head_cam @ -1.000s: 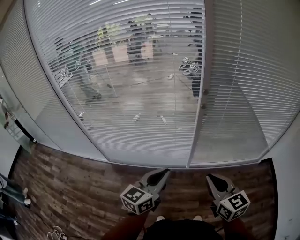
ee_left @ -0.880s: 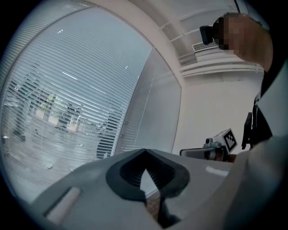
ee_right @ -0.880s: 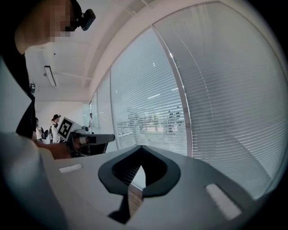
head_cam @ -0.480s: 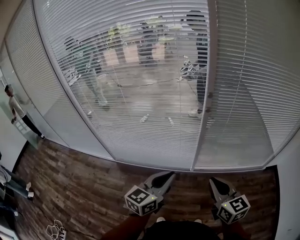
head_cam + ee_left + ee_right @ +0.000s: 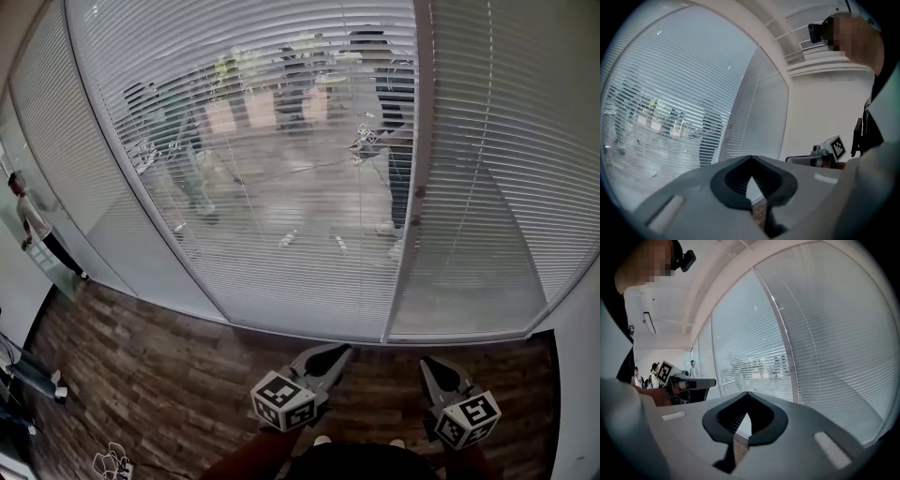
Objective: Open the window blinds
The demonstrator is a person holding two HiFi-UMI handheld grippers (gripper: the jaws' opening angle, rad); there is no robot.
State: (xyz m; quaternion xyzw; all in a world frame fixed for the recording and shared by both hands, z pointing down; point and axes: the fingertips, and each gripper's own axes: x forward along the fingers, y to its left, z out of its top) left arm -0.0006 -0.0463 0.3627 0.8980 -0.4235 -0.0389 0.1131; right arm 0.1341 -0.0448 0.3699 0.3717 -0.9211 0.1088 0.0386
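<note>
White blinds [image 5: 281, 272], slats [image 5: 487, 141] running level side to side, hanging full-length

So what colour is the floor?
Mottled brown wooden plank floor; clearest in the head view.

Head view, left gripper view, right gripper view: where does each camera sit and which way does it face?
Head view: on the person's head, looking steeply down at the blinds and wooden floor; shows the left gripper and right gripper.
Left gripper view: rides that gripper, looking along its shut jaws at the blinds; the right gripper shows beside.
Right gripper view: likewise, over shut jaws; the left gripper shows beside.
Shared: all see the blinds.
</note>
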